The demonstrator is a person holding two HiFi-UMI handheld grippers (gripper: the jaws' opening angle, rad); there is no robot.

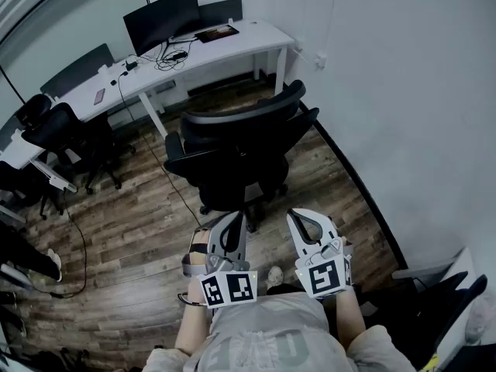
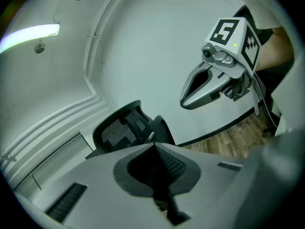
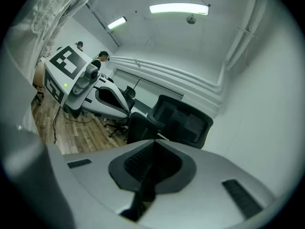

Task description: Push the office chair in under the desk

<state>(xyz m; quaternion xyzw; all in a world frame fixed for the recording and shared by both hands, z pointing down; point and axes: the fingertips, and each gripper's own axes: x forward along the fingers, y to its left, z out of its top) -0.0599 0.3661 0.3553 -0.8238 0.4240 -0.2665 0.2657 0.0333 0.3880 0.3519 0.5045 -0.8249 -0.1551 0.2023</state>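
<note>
In the head view, the black office chair (image 1: pixel 240 142) is seen standing on the wooden floor (image 1: pixel 139 231), pulled well clear of the white surface (image 1: pixel 256 36), off that surface's front right corner, with its backrest turned towards the person. Two monitors (image 1: pixel 167 18) and a flat dark device (image 1: pixel 217 32) are carried along the surface's far edge, with cables (image 1: pixel 170 56) near its middle. The left gripper (image 1: pixel 232 222) and the right gripper (image 1: pixel 298 219) are held side by side near the chair's base, apart from it. More chairs (image 1: pixel 66 138) are gathered at the left

In the left gripper view, the left gripper's fingers (image 2: pixel 190 166) are shown pressed together with nothing between them. Beyond their tips the chair's mesh backrest (image 2: pixel 119 130) is seen against the bare wall (image 2: pixel 157 46). The right gripper (image 2: pixel 186 101) is shown with its tips together too, and a ceiling light (image 2: pixel 33 35), out of the head view, is picked up

In the right gripper view, the right gripper's fingers (image 3: pixel 119 166) are likewise seen closed on nothing, with the chair's backrest (image 3: pixel 186 120) beyond them. The left gripper (image 3: pixel 125 111) is seen at the left, and two ceiling lights (image 3: pixel 178 8) and distant people (image 3: pixel 102 56), seen in neither other view, are shown
</note>
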